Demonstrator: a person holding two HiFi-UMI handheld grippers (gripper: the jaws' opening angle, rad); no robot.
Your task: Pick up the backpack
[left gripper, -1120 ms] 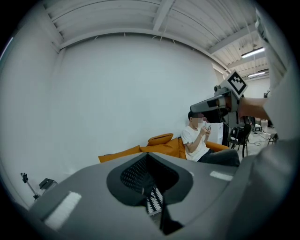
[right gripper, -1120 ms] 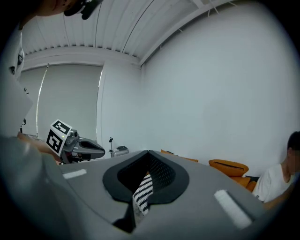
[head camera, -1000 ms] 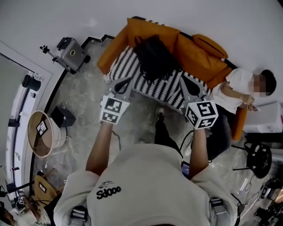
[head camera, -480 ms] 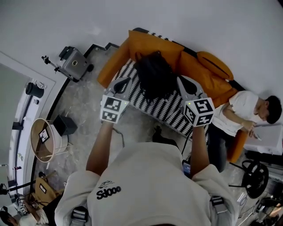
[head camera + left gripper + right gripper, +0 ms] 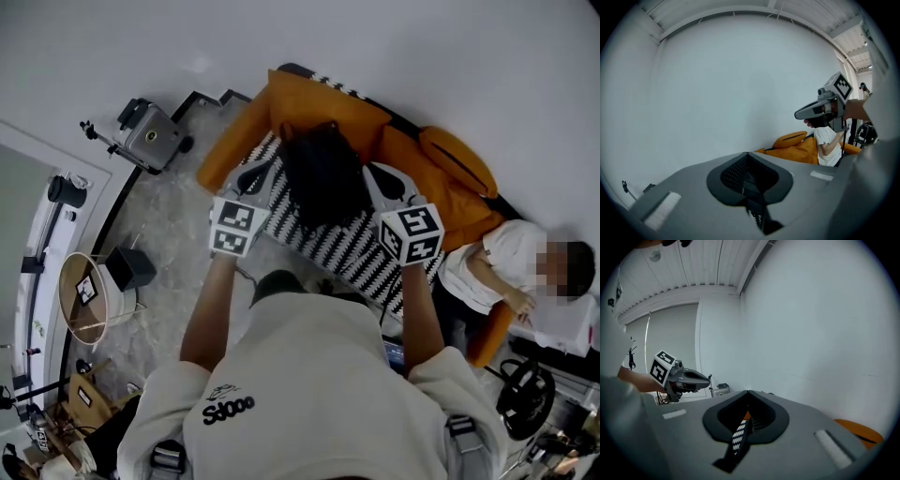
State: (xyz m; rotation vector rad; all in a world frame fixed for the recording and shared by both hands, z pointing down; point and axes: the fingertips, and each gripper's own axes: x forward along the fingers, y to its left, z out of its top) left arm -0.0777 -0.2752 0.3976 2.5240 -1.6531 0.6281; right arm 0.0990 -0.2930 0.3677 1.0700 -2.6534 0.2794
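Note:
A black backpack (image 5: 323, 173) leans against the back of an orange sofa (image 5: 412, 155), on its black-and-white striped seat (image 5: 352, 244). In the head view my left gripper (image 5: 266, 169) is just left of the backpack and my right gripper (image 5: 371, 172) just right of it. Both are shut and hold nothing. The left gripper view shows its shut jaws (image 5: 747, 154) pointing at the white wall, with the right gripper (image 5: 820, 108) off to the side. Through the shut right gripper (image 5: 748, 393) a strip of the striped seat (image 5: 738, 435) shows.
A person in a white shirt (image 5: 502, 267) sits at the sofa's right end. On the floor to the left stand a grey case (image 5: 148, 131), a black box (image 5: 129, 267) and a round basket (image 5: 89, 295). A black stool (image 5: 525, 394) is at lower right.
Both grippers have moved forward to the sofa, still shut. The backpack, which was ahead of them, now sits between their tips in the head view.

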